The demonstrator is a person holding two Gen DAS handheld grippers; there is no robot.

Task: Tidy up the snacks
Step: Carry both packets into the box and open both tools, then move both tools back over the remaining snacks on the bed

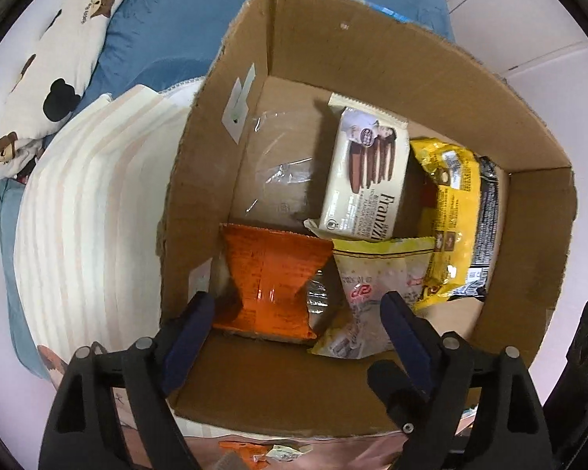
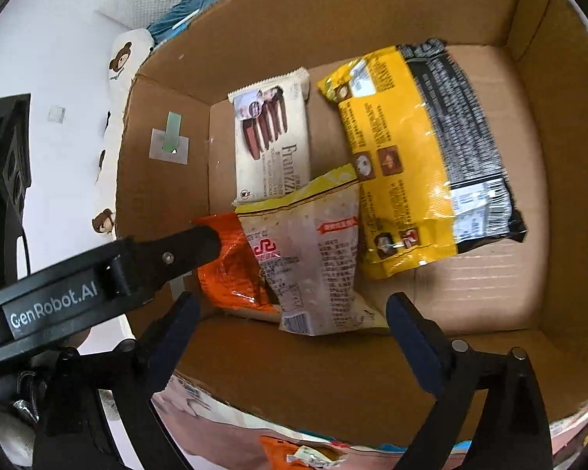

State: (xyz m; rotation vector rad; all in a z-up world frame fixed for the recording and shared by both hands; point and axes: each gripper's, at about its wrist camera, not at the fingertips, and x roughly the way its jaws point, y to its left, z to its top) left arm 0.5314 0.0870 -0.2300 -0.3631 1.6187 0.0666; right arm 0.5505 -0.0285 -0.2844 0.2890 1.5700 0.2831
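Observation:
An open cardboard box (image 1: 372, 51) holds several snack packs. A cream Franzzi wafer pack (image 1: 366, 172) leans at the back. A yellow bag (image 1: 452, 215) and a black pack (image 1: 488, 211) lie to its right. An orange bag (image 1: 274, 282) and a pale pack with a yellow top (image 1: 368, 274) lie at the front. My left gripper (image 1: 298, 313) is open and empty over the orange bag. My right gripper (image 2: 294, 313) is open and empty above the pale pack (image 2: 313, 258). The left gripper's finger (image 2: 184, 248) reaches in over the orange bag (image 2: 231, 270).
The box stands on a bed with a blue sheet (image 1: 176, 19), a bear-print pillow (image 1: 58, 58) and a striped cushion (image 1: 94, 215). More snack wrappers (image 2: 294, 454) lie outside the box's near wall (image 2: 352, 384). White cabinet doors (image 1: 529, 19) are behind.

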